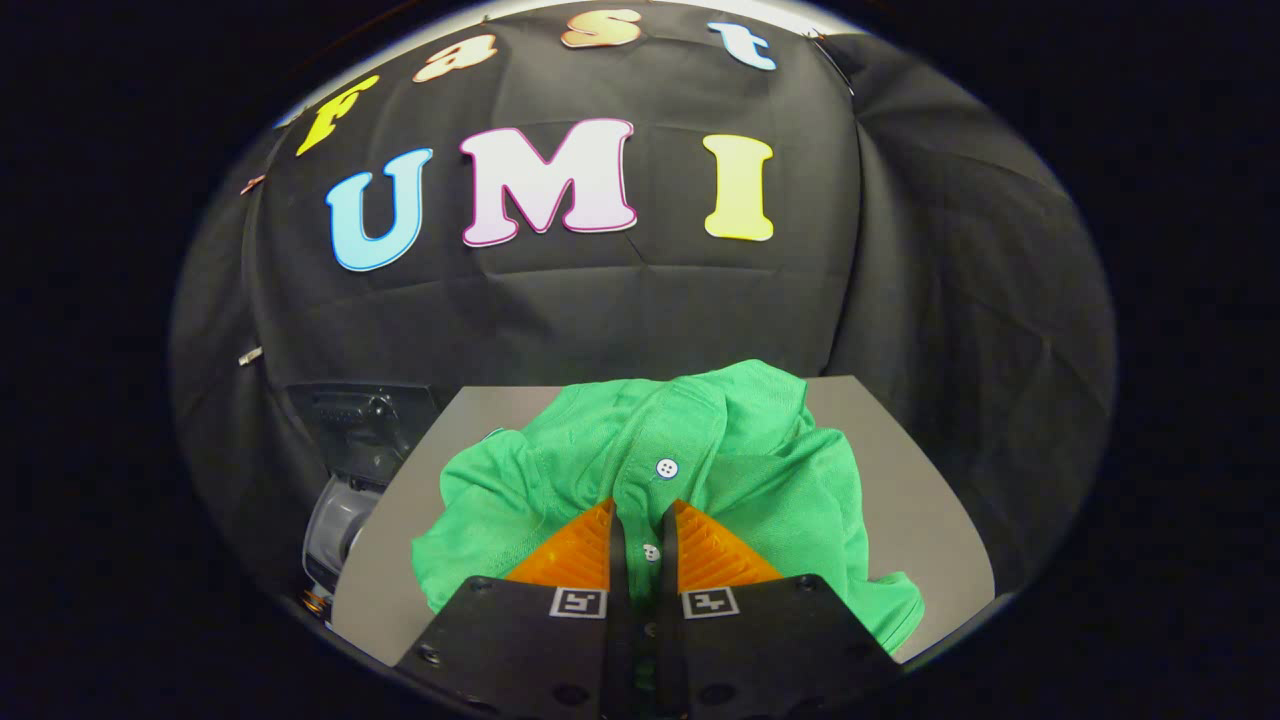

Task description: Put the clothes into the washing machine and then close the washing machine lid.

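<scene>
A green buttoned shirt (720, 450) lies crumpled on a grey table (920, 500). My gripper (641, 520) is down on the shirt's button placket, its two fingers nearly together with a strip of green fabric and a white button pinched between them. Another white button (667, 467) sits just ahead of the fingertips. To the left, beside and below the table's edge, stands the washing machine (345, 470): a dark raised lid above a pale round body, partly hidden by the table.
The black cloth wall hangs close behind the table and wraps around on the right. Bare grey tabletop shows to the right of the shirt and in a strip between the shirt and the washing machine.
</scene>
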A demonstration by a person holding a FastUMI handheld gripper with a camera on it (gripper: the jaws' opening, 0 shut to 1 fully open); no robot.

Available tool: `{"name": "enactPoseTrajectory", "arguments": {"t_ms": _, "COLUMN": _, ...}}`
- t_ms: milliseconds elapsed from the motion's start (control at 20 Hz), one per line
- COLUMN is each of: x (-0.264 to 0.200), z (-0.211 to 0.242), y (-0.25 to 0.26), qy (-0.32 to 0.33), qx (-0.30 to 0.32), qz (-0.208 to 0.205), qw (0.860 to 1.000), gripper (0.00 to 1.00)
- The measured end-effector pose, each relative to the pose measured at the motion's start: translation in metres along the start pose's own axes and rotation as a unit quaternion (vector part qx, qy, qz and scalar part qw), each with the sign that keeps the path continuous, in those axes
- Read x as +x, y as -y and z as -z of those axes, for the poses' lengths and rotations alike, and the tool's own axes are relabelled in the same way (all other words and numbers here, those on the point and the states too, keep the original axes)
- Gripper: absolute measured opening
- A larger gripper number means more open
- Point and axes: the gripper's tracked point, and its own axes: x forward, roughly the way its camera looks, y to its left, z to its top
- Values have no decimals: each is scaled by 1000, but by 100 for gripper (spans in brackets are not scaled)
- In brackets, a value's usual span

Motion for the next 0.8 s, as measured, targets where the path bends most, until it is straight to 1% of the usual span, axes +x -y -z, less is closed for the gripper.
{"name": "enactPoseTrajectory", "arguments": {"t_ms": 150, "x": -5, "z": -15, "y": -5, "qy": -5, "qx": 28, "qz": -15, "qw": 999, "gripper": 13}}
{"name": "enactPoseTrajectory", "arguments": {"t_ms": 300, "x": -26, "z": -51, "y": -28, "qy": 19, "qx": 61, "qz": -43, "qw": 997, "gripper": 12}}
{"name": "enactPoseTrajectory", "arguments": {"t_ms": 450, "x": -45, "z": -77, "y": -57, "qy": 37, "qx": 50, "qz": -49, "qw": 997, "gripper": 12}}
{"name": "enactPoseTrajectory", "arguments": {"t_ms": 650, "x": -64, "z": -93, "y": -123, "qy": 50, "qx": 39, "qz": -72, "qw": 995, "gripper": 12}}
{"name": "enactPoseTrajectory", "arguments": {"t_ms": 800, "x": -64, "z": -92, "y": -174, "qy": 50, "qx": 28, "qz": -92, "qw": 994, "gripper": 12}}
